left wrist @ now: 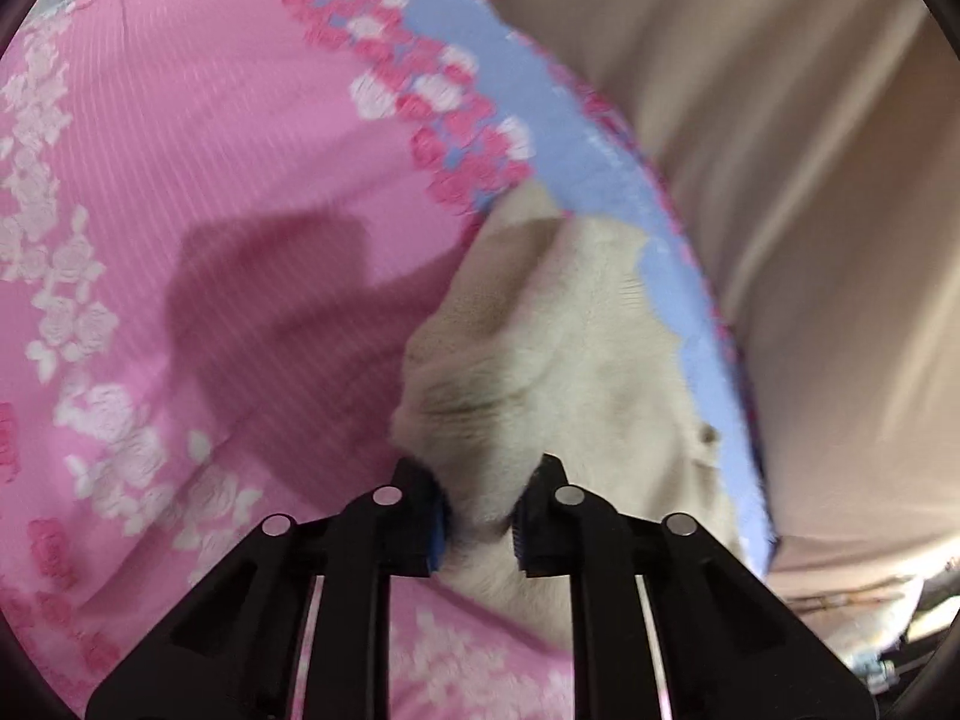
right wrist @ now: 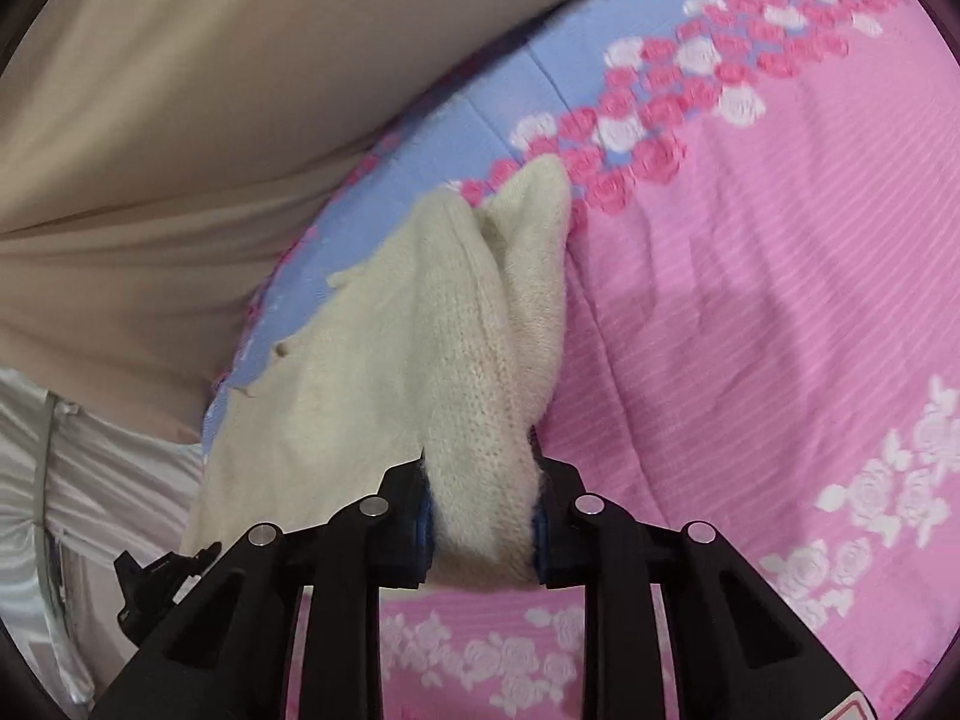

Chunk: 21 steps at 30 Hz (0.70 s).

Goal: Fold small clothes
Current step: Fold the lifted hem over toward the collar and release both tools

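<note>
A small cream knitted garment [left wrist: 558, 360] lies bunched on a pink bedspread with rose print [left wrist: 210, 180], close to its blue border. My left gripper [left wrist: 480, 522] is shut on a fold of the cream knit at its near end. In the right wrist view the same cream knitted garment [right wrist: 444, 324] runs forward from my right gripper [right wrist: 483, 522], which is shut on a thick bunch of it. Both grippers hold the cloth just above the bed. A small button or hole shows near the garment's edge [right wrist: 281, 349].
The pink bedspread [right wrist: 750, 300] has a blue edge band [right wrist: 420, 138] with pink and white roses. Beyond the bed edge hangs beige fabric [right wrist: 180, 120], also in the left wrist view [left wrist: 810, 180]. White satin cloth [right wrist: 36, 510] lies at the lower left.
</note>
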Tool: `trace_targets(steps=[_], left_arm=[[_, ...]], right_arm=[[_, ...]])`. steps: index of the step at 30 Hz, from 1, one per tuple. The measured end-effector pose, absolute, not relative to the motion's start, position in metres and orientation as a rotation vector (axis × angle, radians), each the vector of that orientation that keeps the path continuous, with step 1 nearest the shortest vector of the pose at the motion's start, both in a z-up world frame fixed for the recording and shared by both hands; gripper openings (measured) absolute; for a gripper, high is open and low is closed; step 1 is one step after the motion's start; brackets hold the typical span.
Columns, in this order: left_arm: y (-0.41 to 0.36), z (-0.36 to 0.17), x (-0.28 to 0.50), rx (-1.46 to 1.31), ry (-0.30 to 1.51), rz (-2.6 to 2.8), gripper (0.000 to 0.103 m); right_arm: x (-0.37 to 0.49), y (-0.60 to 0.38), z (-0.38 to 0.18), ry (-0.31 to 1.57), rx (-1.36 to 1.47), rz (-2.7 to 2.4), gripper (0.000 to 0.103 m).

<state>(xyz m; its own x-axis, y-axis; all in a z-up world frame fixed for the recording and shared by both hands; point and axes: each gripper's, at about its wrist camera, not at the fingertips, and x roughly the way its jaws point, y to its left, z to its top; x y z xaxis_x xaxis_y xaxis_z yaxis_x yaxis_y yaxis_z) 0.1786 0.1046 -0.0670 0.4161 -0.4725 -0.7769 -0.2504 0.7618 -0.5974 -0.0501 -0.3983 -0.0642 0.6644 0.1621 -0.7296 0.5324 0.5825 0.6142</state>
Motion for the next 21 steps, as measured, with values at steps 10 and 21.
trace_targets(steps=[10, 21], left_arm=[[0.145, -0.071, 0.063, -0.702, 1.342, -0.169, 0.010], [0.152, -0.056, 0.035, -0.497, 1.252, -0.125, 0.040]], right_arm=[[-0.184, -0.390, -0.070, 1.003, 0.930, -0.359, 0.006], [-0.218, -0.391, -0.053, 0.956, 0.830, -0.445, 0.065]])
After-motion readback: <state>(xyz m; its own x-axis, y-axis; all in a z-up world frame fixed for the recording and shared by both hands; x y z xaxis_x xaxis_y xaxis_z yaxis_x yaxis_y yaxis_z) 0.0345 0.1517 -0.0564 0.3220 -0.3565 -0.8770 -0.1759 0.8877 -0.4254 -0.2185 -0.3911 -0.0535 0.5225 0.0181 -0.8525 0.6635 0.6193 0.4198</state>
